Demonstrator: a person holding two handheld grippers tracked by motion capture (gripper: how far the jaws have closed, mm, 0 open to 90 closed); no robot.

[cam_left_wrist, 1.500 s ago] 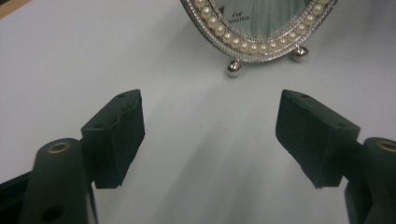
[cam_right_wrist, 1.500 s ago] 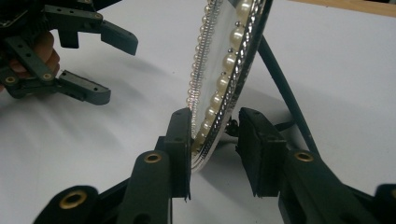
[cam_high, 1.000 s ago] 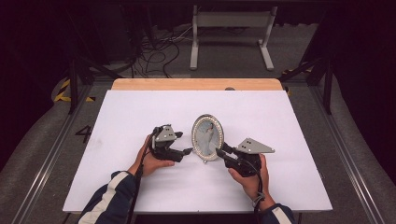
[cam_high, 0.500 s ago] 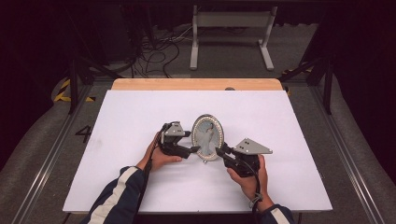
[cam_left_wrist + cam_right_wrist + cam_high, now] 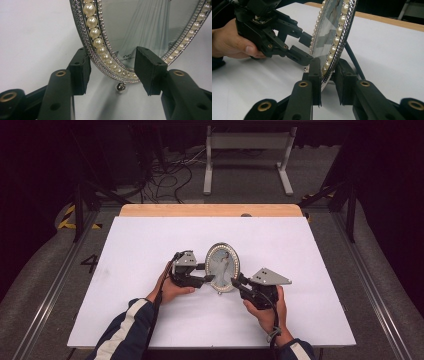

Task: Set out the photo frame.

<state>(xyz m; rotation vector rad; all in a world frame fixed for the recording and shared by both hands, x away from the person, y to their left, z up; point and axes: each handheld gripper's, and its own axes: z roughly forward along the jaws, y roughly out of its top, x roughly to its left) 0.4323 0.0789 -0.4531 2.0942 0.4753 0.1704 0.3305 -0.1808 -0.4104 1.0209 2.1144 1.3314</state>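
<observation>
An oval silver picture frame [image 5: 222,265] edged with pearls stands upright mid-table. My right gripper [image 5: 236,281] is shut on its lower right rim; in the right gripper view its pads [image 5: 315,75] clamp the rim [image 5: 337,30] edge-on. My left gripper [image 5: 207,279] sits at the frame's lower left. Its jaws have just been closing, and in the left gripper view the pearl rim [image 5: 95,32] runs between the two pads [image 5: 80,71] with a gap still visible on both sides. The right gripper view also shows the left gripper [image 5: 303,47] beside the frame's front face.
The white table top [image 5: 150,245] has a wooden strip [image 5: 210,210] along its far edge. Beyond it on the floor are a metal stand [image 5: 247,150] and loose cables [image 5: 165,175]. A thin black prop [image 5: 354,62] leans behind the frame.
The left gripper moved right up to the frame and its jaws narrowed around the lower left rim. The right gripper and the frame stayed put.
</observation>
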